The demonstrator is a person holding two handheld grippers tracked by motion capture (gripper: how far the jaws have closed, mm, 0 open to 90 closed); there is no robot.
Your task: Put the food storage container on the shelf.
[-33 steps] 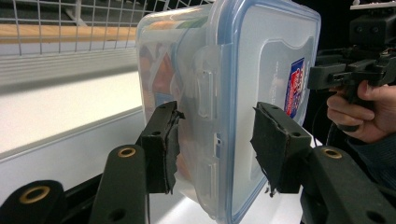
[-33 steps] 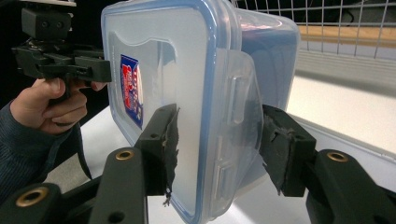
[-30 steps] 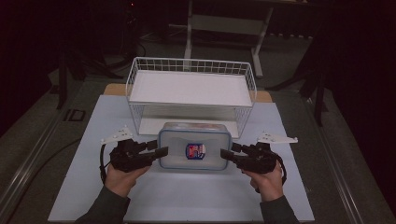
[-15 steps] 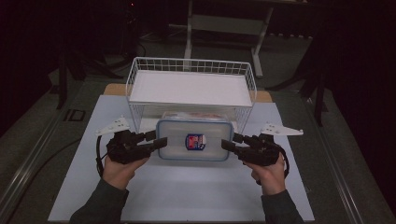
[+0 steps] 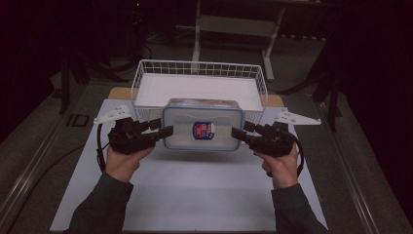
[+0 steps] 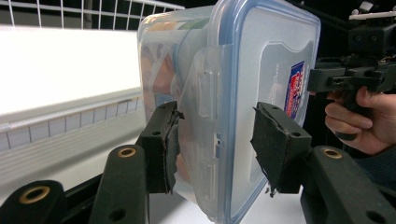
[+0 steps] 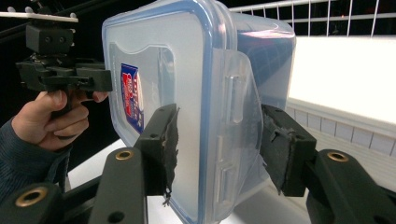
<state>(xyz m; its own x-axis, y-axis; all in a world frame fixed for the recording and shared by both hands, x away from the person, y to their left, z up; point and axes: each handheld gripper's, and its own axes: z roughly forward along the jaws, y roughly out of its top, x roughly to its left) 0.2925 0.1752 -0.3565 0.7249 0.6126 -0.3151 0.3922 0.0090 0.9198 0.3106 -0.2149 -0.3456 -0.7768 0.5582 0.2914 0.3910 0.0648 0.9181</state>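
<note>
A clear plastic container (image 5: 185, 129) with a blue-rimmed lid and a red and blue label hangs above the white mat, held at its two short ends. My left gripper (image 5: 165, 127) is shut on its left end, over the side clasp (image 6: 205, 121). My right gripper (image 5: 238, 130) is shut on the opposite end in the same way. In the left gripper view the pads (image 6: 168, 140) press the box body and the lid. The right gripper view shows its own pads (image 7: 163, 140) clamping the container (image 7: 196, 70). The box's far edge overlaps the front rim of the wire basket.
A white wire basket (image 5: 199, 66) with a white floor stands just behind the container. The white mat (image 5: 195, 195) covers the table under both hands. Dark floor, cables and table legs lie beyond the basket.
Both hands have risen with the container between them. It has left the mat and moved up and a little away, toward the basket's front rim.
</note>
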